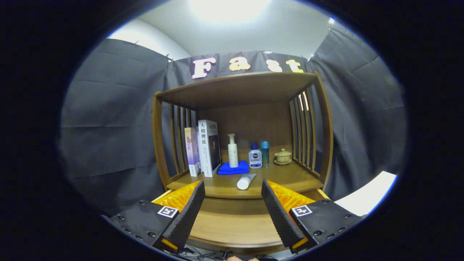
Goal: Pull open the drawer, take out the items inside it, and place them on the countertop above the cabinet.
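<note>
Your gripper (pixel 233 188) is spread wide with nothing between its fingers, held in front of the wooden cabinet (pixel 241 137). Below the gap lies the open drawer (pixel 232 224); its bare wooden bottom shows between the fingers, and its near rim curves across just under them. Just beyond the fingertips is the front lip of the countertop (pixel 290 179). On it, nearest you, a white tube (pixel 245 181) lies on its side, cap toward you, roughly in line with the gap between your fingers.

Farther back and a little left, a folded blue cloth (pixel 233 168) lies flat with a white pump bottle (pixel 232 151) standing upright on it. Right of that stand a small white bottle with a blue cap (pixel 255 156) and, just beside it, a slim blue bottle (pixel 265 153). Farther right sits a small lidded ceramic cup (pixel 283 157) on a saucer. At far left, two books (pixel 203 148) stand upright near the slatted side panel.
</note>
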Motion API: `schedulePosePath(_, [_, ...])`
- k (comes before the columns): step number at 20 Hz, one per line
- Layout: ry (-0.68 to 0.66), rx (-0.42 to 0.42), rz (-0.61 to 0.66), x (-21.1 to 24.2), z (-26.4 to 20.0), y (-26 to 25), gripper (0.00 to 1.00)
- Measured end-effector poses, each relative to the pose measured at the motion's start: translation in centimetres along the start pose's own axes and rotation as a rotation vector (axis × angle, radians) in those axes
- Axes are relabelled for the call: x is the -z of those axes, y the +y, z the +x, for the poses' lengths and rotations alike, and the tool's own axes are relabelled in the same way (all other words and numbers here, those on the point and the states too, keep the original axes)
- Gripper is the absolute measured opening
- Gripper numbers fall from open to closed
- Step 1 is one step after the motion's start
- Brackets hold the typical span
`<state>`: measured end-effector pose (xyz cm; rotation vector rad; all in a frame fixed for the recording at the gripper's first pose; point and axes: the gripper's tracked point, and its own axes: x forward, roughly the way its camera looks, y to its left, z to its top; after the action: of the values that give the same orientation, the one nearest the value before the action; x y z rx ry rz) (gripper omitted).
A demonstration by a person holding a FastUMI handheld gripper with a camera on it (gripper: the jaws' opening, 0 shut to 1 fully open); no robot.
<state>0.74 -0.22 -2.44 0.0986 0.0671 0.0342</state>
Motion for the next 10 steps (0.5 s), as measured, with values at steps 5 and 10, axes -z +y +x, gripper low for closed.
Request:
schedulePosePath(5, [-0.027,0.012,0.036,3.0,-3.9,0.9,0.98])
schedulePosePath(10, [0.034,0.038,-0.040,8.6,-6.0,0.2,0.98])
